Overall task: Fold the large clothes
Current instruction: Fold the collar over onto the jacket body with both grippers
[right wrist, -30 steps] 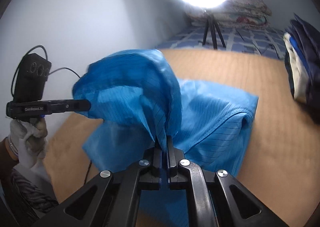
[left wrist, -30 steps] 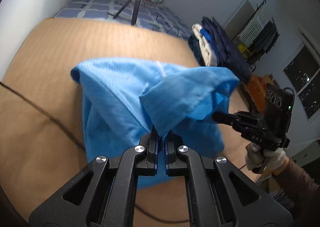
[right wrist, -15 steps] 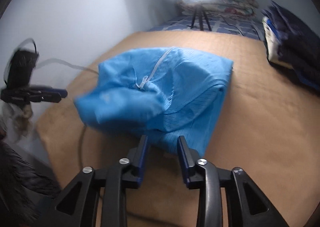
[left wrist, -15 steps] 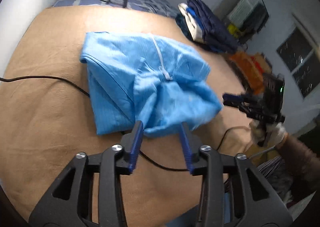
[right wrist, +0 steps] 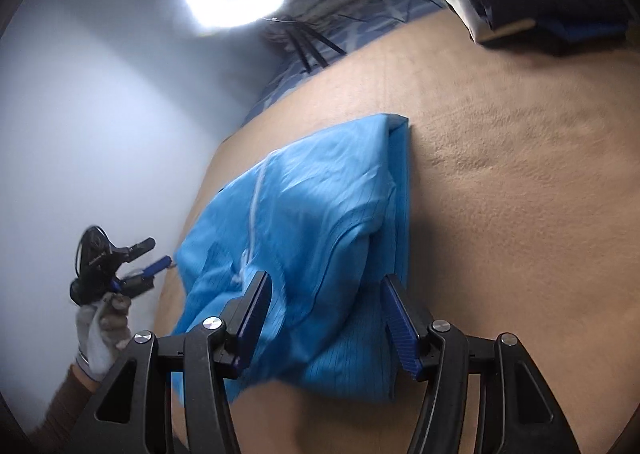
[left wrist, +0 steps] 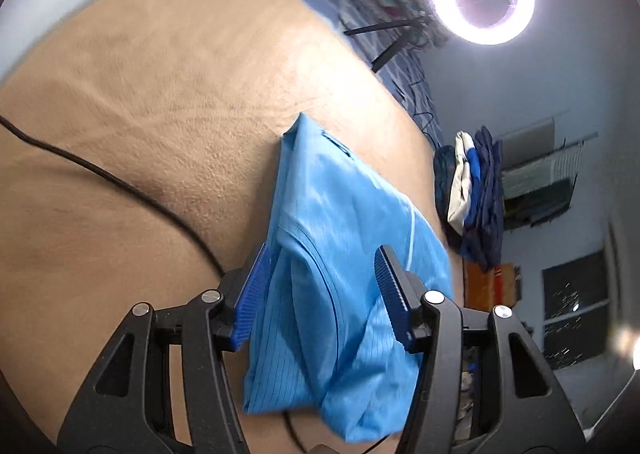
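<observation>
No writing or label can be read in either view; the print on the gripper body seen from the right wrist is too blurred to make out. The blue garment point(left wrist: 340, 254) lies folded on the tan blanket point(left wrist: 140, 94) of the bed. The left gripper point(left wrist: 322, 294) and right gripper point(right wrist: 324, 318) both have jaws apart and opening, with cloth seen between them, unpressed. Only the left view shows the black cable point(left wrist: 100, 174); only the right view shows the gloved hand point(right wrist: 102, 330).
</observation>
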A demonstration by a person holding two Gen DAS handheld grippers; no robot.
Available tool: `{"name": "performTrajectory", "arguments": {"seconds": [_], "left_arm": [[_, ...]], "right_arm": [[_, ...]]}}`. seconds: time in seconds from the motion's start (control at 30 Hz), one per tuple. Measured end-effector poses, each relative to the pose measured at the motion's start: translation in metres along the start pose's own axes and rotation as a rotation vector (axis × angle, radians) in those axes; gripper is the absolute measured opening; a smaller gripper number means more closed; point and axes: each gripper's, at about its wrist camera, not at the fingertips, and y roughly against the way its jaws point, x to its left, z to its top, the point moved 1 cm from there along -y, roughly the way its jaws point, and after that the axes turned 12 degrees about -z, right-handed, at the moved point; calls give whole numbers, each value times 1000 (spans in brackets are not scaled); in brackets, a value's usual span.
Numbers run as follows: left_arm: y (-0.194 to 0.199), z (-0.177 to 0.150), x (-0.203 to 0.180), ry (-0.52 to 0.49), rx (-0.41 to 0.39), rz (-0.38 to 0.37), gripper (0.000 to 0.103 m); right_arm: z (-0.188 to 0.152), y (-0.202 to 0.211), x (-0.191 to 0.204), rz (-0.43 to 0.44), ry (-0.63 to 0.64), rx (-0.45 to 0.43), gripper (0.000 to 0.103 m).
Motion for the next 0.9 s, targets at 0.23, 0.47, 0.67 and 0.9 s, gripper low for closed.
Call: {"name": "performTrajectory", "arguments": {"seconds": [0.23,0.47,0.67,0.9], "left_arm": [[-25,-11,1,-90,78,80,3],[-26,-41,4,-169,149,170,1],[-30,-48,1,-241,172,219,1],[2,-48,-21,-313,137,245,20]], "right_arm": [[19,-24,-4,83,-58,34,12],[13,-29,-10,70,-11,86,0],[6,-39,-6,6,60,136,0],[17,0,21,-75,187,68,31]]}}
